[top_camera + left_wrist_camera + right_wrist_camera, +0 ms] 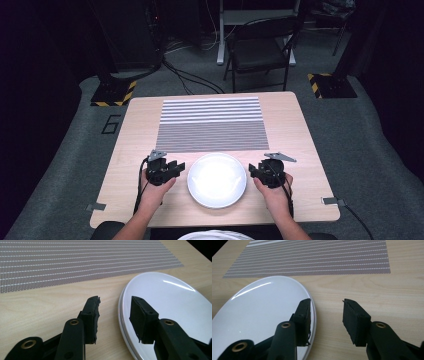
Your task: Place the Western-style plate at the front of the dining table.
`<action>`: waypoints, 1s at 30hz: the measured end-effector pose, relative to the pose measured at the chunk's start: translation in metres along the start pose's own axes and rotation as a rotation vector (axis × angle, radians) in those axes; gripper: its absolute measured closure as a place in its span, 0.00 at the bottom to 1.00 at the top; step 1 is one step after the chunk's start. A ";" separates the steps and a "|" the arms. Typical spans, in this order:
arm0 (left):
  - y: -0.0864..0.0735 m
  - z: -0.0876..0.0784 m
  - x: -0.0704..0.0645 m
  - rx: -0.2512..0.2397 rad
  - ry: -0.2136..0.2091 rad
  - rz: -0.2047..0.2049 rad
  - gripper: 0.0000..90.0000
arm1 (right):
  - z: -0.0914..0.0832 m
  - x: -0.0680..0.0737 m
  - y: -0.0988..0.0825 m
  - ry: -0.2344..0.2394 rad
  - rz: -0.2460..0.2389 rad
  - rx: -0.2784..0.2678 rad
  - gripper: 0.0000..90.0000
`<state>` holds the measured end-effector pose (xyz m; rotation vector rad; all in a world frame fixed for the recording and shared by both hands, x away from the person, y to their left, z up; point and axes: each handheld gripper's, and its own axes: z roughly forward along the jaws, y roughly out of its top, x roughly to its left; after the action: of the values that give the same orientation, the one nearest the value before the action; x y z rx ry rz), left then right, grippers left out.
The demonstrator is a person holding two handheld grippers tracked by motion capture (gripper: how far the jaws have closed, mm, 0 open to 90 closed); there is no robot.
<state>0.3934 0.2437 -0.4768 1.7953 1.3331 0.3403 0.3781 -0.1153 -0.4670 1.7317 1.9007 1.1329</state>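
White and glossy, the round ceramic plate (216,180) lies flat on the pale wooden surface (295,130), near the edge closest to the person and just short of the grey striped woven placemat (210,123), which sits at twelve o'clock from it without touching.

At nine o'clock from the plate, the left hand-held gripper (178,167) is held in the person's left hand (154,192) and points toward the rim. In the left gripper view its jaws stand apart and straddle the plate's left rim (120,315): one black pad hangs over the white face of the plate, the other over bare wood just outside it. A gap shows between each pad and the rim, so nothing is pinched.

At three o'clock from the plate, the right hand-held gripper (254,171) sits in the right hand (276,195), mirrored toward the opposite rim. In the right gripper view its jaws are likewise spread, one pad over the plate just inside its right rim (314,315), the other over the wood well clear of it. Whether the inner pad touches the glaze cannot be told, but the jaws are not pressing on the rim.

Beyond the surface, a dark folding chair (260,50) stands on the grey floor at twelve o'clock.
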 end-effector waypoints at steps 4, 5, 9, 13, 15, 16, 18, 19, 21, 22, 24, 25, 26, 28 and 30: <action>-0.003 0.003 0.001 0.019 -0.001 0.004 0.64 | 0.005 0.000 -0.005 0.001 -0.006 0.020 0.65; -0.003 0.003 0.001 0.024 -0.010 0.003 0.64 | 0.006 0.000 -0.006 0.001 -0.008 0.022 0.65; -0.004 0.005 -0.001 0.036 -0.027 -0.003 0.65 | 0.009 -0.001 -0.008 0.000 -0.006 0.021 0.65; -0.004 0.006 0.000 0.040 -0.033 -0.022 0.66 | 0.011 -0.002 -0.010 0.004 0.003 0.035 0.65; -0.004 0.006 0.001 0.035 -0.034 -0.033 0.67 | 0.012 -0.003 -0.010 0.007 0.006 0.040 0.65; -0.003 0.006 0.001 0.036 -0.040 -0.044 0.68 | 0.012 -0.003 -0.010 0.006 0.008 0.040 0.65; -0.003 0.006 0.002 0.041 -0.049 -0.057 0.70 | 0.012 -0.003 -0.010 0.004 0.009 0.038 0.65; -0.003 0.007 0.004 0.058 -0.070 -0.077 0.71 | 0.013 -0.003 -0.011 0.004 0.014 0.042 0.65; -0.003 0.008 0.004 0.062 -0.072 -0.085 0.71 | 0.014 -0.003 -0.011 0.005 0.013 0.046 0.65; -0.003 0.008 0.004 0.065 -0.080 -0.088 0.72 | 0.014 -0.003 -0.012 0.005 0.017 0.049 0.65; -0.003 0.009 0.004 0.080 -0.105 -0.111 0.72 | 0.014 -0.003 -0.012 0.014 0.025 0.054 0.65; -0.003 0.009 0.004 0.085 -0.108 -0.117 0.72 | 0.014 -0.004 -0.012 0.016 0.026 0.055 0.65; -0.003 0.010 0.003 0.098 -0.116 -0.120 0.72 | 0.014 -0.004 -0.012 0.016 0.027 0.055 0.65; -0.003 0.013 0.002 0.112 -0.134 -0.151 0.71 | 0.014 -0.005 -0.012 0.015 0.032 0.055 0.65; -0.002 0.015 0.001 0.123 -0.146 -0.157 0.71 | 0.014 -0.006 -0.012 0.018 0.038 0.056 0.64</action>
<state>0.4021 0.2379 -0.4879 1.7659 1.4051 0.0413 0.3813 -0.1153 -0.4859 1.8007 1.9352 1.1224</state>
